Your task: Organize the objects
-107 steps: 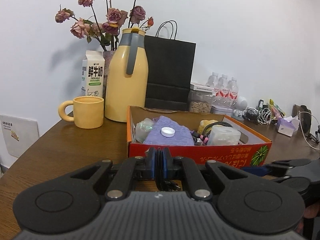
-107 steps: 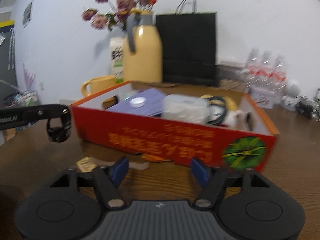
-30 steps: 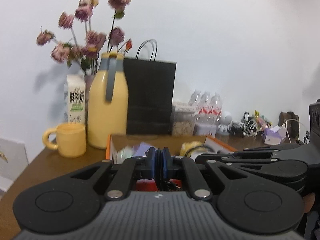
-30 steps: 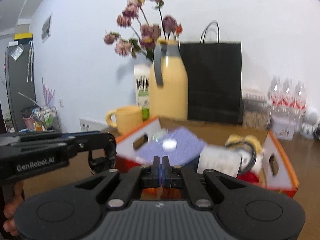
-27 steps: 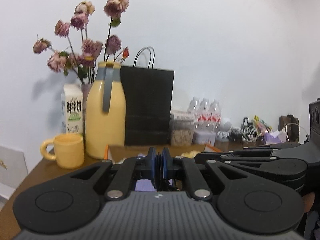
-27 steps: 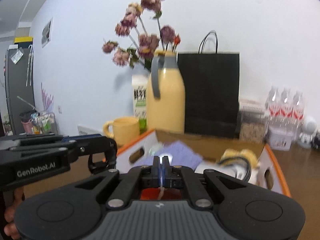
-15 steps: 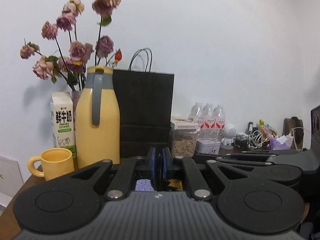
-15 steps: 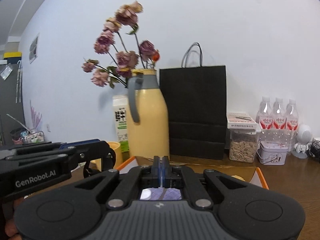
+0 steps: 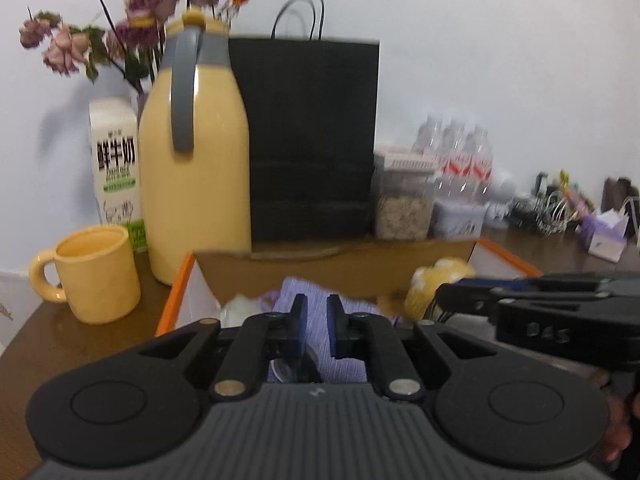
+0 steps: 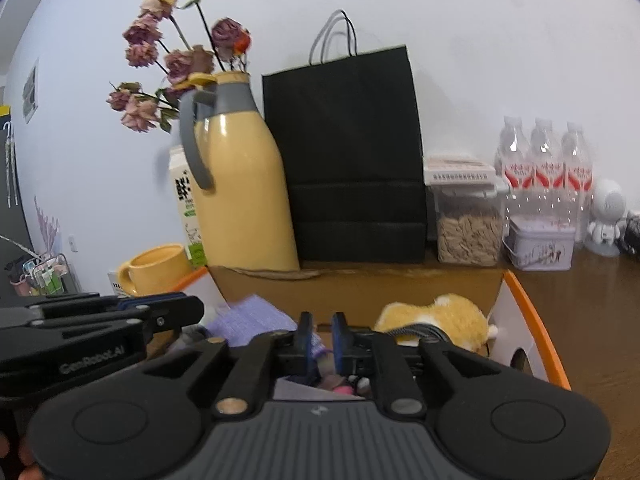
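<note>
An orange-rimmed cardboard box (image 9: 176, 292) (image 10: 536, 320) sits on the wooden table. It holds a purple cloth (image 9: 312, 320) (image 10: 248, 320), a yellow plush toy (image 9: 436, 284) (image 10: 436, 316) and small items I cannot make out. My left gripper (image 9: 317, 322) hovers over the box's left part, jaws slightly apart and empty. My right gripper (image 10: 320, 334) hovers over the box's middle, jaws slightly apart and empty. Each gripper shows at the edge of the other's view.
Behind the box stand a yellow jug (image 9: 194, 168), black paper bag (image 9: 308, 140), milk carton (image 9: 116, 164), yellow mug (image 9: 94, 272), dried flowers (image 10: 168, 60), a grain jar (image 10: 468, 220), water bottles (image 10: 544, 160) and a tin (image 10: 540, 248). Cables and clutter (image 9: 560, 208) lie far right.
Both grippers were shut and now stand slightly open. Both views have tilted down and moved closer over the box, so its contents show again.
</note>
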Motion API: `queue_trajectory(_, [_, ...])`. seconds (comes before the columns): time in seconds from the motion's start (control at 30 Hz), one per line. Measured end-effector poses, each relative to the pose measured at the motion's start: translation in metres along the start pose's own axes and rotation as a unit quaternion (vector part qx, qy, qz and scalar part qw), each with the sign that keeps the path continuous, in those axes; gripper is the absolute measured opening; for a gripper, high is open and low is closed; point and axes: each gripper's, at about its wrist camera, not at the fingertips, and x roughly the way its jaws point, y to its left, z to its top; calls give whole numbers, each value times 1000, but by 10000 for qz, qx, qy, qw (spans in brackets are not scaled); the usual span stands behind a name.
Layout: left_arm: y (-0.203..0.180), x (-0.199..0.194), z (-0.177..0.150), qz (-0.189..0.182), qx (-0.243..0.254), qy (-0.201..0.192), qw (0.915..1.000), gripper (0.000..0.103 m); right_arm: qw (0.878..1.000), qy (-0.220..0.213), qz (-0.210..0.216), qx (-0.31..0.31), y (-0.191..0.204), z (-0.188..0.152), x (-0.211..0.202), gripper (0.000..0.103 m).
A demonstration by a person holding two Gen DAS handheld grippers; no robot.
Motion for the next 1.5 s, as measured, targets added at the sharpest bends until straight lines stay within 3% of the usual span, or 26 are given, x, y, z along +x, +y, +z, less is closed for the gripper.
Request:
queue_trajectory(0.03, [0,4,-3,6,23,94,10000,12,10000,34,-23,-9,-3,-2,1,26])
queue_trajectory(0.1, [0,10,-6,40,61,219,9997,21,10000,6,-52,-37,-8,-5,1,45])
queue_trajectory(0.17, [-2,13,-8,64,101,272,9996,32,10000,-54,-54,-53,-13,-6,0,54])
queue_trajectory(0.3, [-4,5,-7,87,105,-3,9999,40,9998,-183,-115,17,-22,-7,-2,59])
queue_trajectory(0.33, [-4,2,-5,87,69,-120,9999,44,9996,-259,-129,48,-24,-6,-4,60])
queue_trajectory(0.37, [-3,0,-2,124,34,-219,9997,54,9992,-354,-149,69,-25,-5,-6,61])
queue_trajectory(0.43, [-2,0,1,211,3,-285,9994,64,9983,-536,-189,132,-29,-2,-11,69])
queue_trajectory(0.5, [-1,4,3,261,-33,-219,9994,64,9982,-560,-156,175,-33,3,-11,85])
queue_trajectory(0.73, [2,18,5,327,-112,190,9992,65,9992,-333,-120,166,-40,16,-1,86])
queue_trajectory(1.03, [-5,25,3,530,84,356,9979,82,9998,-83,-158,-96,-34,14,10,86])
queue_trajectory(1.33, [-11,27,8,768,234,309,9963,67,9983,-142,-463,-336,-26,16,11,85])
queue_trajectory(1.5, [-10,27,15,815,152,156,9964,67,9969,-342,-597,-386,-24,22,8,85])
